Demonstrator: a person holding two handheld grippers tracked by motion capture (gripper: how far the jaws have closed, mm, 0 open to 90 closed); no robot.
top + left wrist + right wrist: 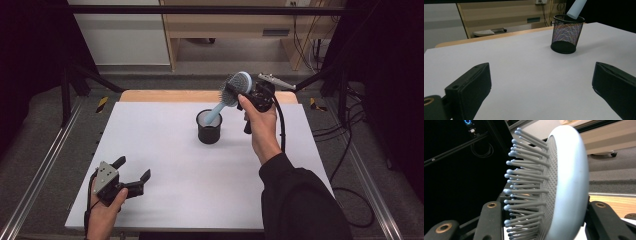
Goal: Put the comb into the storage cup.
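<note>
The right tongs (246,91) are clamped on the head of the brush (235,90), whose handle tilts down into the cup (209,133) mid-worktop (165,165). The left tongs (134,172) stand apart, holding nothing, low at the worktop's near left corner.

A white tabletop (165,165) lies on a wooden table whose bare edge (165,96) shows along the far side. Black frame bars (200,9) and dark curtains (30,60) enclose the sides. Beyond stands a light wooden desk (230,25) beside a white cabinet (120,35). The floor (235,55) is grey. Black cables (350,145) trail across it on the right. Lighting is even.
</note>
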